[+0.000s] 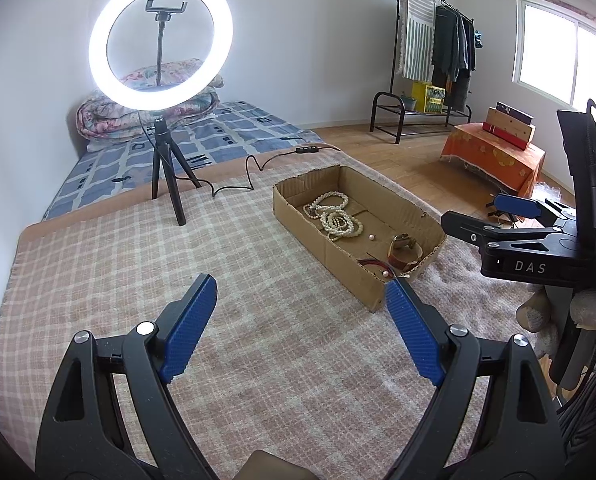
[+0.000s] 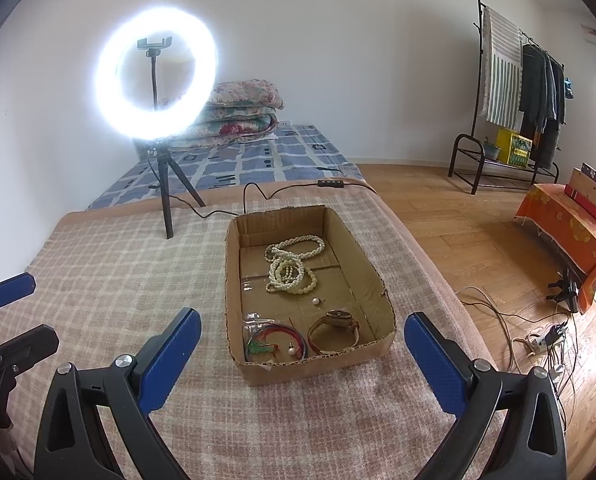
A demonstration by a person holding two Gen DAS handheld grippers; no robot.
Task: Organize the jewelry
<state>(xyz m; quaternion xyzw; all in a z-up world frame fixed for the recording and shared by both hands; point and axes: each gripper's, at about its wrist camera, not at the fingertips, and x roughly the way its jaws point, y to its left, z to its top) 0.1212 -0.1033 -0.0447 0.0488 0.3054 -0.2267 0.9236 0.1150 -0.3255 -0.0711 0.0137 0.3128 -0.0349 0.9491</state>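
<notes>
An open cardboard box [image 2: 382,316] [image 1: 290,216] lies on the checked blanket. Inside it lie pearl necklaces [image 2: 294,266] [image 1: 334,216], a loose pearl [image 2: 316,301] [image 1: 372,237], a gold watch [image 2: 336,328] [image 1: 404,250], coloured bangles [image 2: 276,340] and a pearl earring [image 2: 291,350]. My right gripper [image 2: 302,352] is open and empty, just in front of the box's near end. My left gripper [image 1: 300,300] is open and empty over the blanket, left of the box. The right gripper's tool [image 1: 538,248] shows at the right of the left wrist view.
A lit ring light on a tripod [image 2: 166,196] [image 1: 166,168] stands on the blanket behind the box, its cable [image 2: 266,196] running past the box's far end. A mattress with folded quilts [image 2: 242,112] lies beyond. Cables [image 2: 538,336] lie on the wooden floor at right.
</notes>
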